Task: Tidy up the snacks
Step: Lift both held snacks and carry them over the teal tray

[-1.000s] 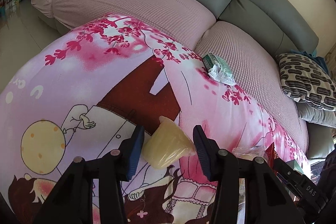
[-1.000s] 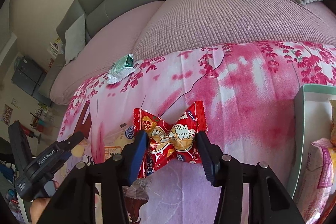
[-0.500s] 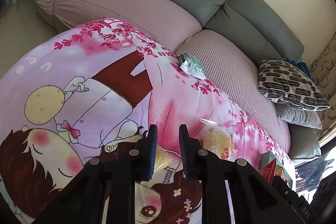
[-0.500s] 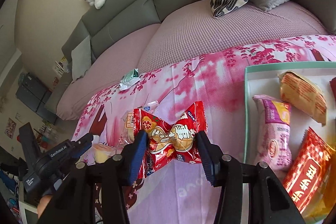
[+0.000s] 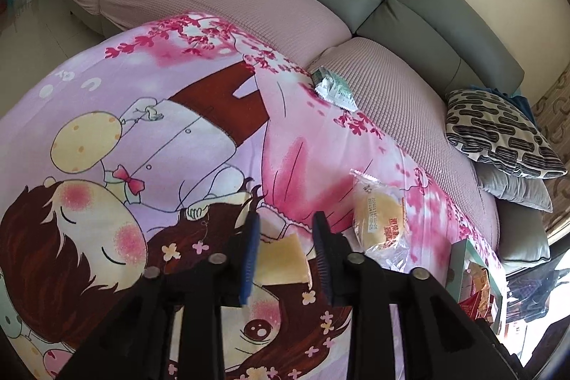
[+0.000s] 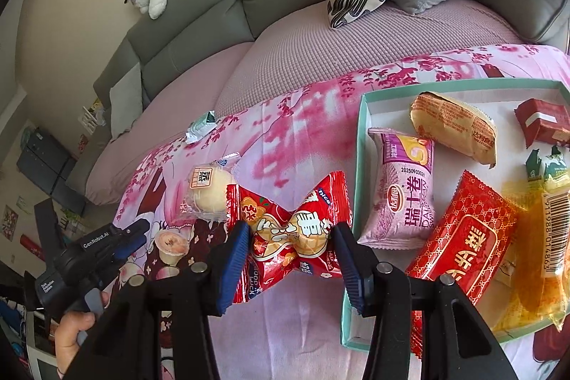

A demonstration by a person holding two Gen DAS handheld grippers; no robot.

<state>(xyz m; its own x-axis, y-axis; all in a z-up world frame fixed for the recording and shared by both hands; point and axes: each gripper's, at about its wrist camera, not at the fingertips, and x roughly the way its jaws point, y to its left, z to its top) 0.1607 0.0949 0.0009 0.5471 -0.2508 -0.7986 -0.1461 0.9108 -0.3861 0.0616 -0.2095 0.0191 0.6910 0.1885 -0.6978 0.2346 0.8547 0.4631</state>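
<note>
Right wrist view: right gripper [image 6: 290,243] fingers pinch red snack packet [image 6: 288,230] beside tray rim [image 6: 361,145]; left gripper [image 5: 285,246] fingers clamp jelly cup [image 5: 281,259].

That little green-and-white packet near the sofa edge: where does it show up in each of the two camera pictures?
Left wrist view: the green-and-white packet lies upper middle, where the pink cartoon cloth meets the sofa cushion.
Right wrist view: it sits left of centre, on the same cloth edge, far beyond the red snack in the right hand-held gripper.
Shared landmark: the bun in clear wrap lies nearer the cameras than the packet in both.
</note>
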